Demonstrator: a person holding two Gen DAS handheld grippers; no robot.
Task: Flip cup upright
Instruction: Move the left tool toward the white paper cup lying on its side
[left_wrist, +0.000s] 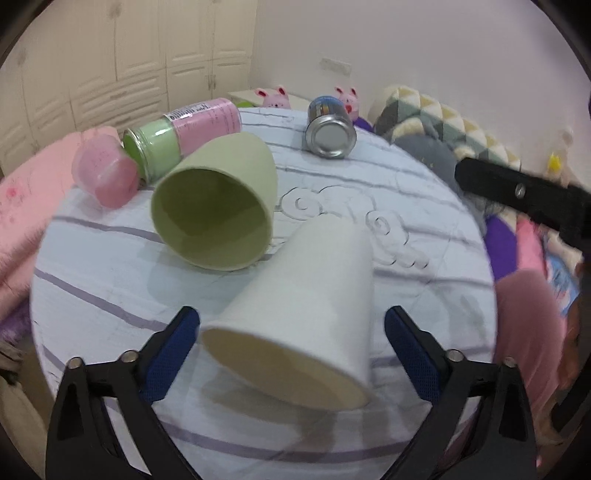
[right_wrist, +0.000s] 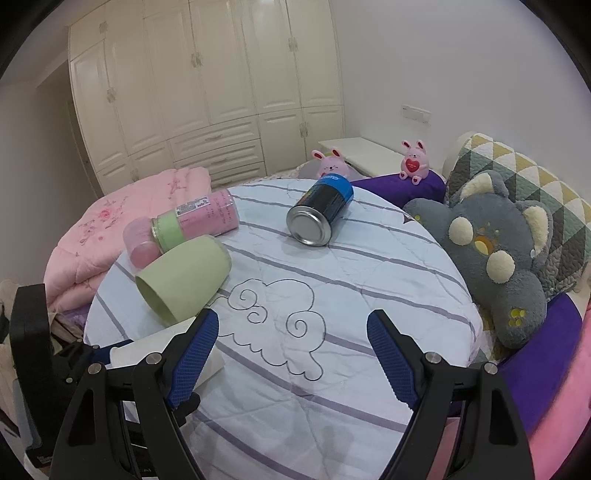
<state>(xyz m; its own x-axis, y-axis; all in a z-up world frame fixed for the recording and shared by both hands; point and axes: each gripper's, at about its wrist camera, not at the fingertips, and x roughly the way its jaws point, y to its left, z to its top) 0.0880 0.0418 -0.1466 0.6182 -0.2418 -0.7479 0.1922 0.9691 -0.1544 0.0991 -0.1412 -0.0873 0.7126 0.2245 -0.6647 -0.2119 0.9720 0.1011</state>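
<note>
White cup (left_wrist: 306, 295) on its side on striped cloth (left_wrist: 424, 206), rim toward left gripper (left_wrist: 291, 350); jaws wide, straddling it, no contact. Right gripper (right_wrist: 291, 354) wide open, holding nothing. Green cup (left_wrist: 218, 203) adj., also tipped.

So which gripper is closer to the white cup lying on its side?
Left. The left gripper is open around the white cup; the right gripper hovers open beside it.
</note>
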